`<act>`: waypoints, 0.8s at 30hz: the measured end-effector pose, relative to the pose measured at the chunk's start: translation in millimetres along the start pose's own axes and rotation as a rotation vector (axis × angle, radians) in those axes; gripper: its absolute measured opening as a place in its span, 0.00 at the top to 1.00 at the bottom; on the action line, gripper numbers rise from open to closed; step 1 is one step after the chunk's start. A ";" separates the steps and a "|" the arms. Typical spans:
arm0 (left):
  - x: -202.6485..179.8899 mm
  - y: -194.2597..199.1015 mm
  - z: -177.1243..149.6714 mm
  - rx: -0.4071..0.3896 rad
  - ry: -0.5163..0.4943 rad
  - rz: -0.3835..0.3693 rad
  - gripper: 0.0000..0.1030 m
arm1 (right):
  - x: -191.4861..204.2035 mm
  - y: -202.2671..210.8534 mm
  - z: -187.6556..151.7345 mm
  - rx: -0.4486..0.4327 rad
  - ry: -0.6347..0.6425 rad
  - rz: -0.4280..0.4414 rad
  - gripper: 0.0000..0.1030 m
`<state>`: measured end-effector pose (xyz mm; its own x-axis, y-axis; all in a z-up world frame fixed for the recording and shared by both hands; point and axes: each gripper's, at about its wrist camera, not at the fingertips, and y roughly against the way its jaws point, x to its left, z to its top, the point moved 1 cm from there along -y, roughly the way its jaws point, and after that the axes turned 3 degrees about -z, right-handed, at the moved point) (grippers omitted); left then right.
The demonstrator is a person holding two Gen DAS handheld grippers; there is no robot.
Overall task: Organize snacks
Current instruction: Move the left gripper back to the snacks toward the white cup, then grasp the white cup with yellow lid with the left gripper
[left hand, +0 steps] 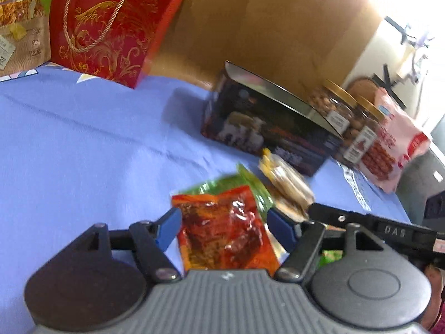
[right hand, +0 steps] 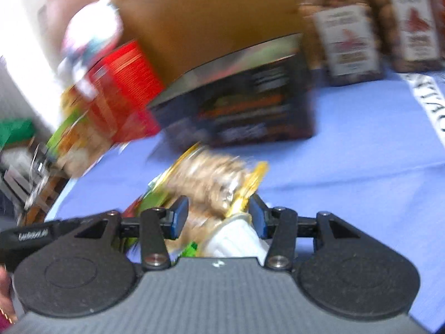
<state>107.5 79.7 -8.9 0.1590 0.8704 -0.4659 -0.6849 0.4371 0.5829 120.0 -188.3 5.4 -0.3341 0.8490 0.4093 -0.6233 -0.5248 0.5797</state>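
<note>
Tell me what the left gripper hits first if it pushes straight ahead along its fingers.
Most likely the red snack packet, already lying between the left gripper's open fingers. Beyond it lie the green packet and the dark box; depth is uncertain.

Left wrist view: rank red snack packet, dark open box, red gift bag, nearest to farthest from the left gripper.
1. red snack packet: between the left gripper fingers.
2. dark open box: ahead, right of centre, on the blue cloth.
3. red gift bag: far left, at the back.
</note>
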 end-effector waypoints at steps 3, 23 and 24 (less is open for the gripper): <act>0.9 16.8 -4.5 -0.007 0.036 -0.028 0.33 | 12.2 24.2 -1.8 -0.087 0.048 -0.019 0.50; -117.5 -18.0 -18.8 0.126 -0.216 -0.161 0.33 | 15.6 60.8 -50.5 -0.059 0.153 -0.128 0.50; -119.4 -21.1 -19.4 0.132 -0.224 -0.153 0.34 | 14.7 56.4 -50.4 -0.052 0.158 -0.138 0.50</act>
<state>89.2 -37.8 21.5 0.4159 0.8141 -0.4053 -0.5448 0.5799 0.6057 44.3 -202.3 8.6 -0.3468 0.9140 0.2104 -0.7051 -0.4020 0.5841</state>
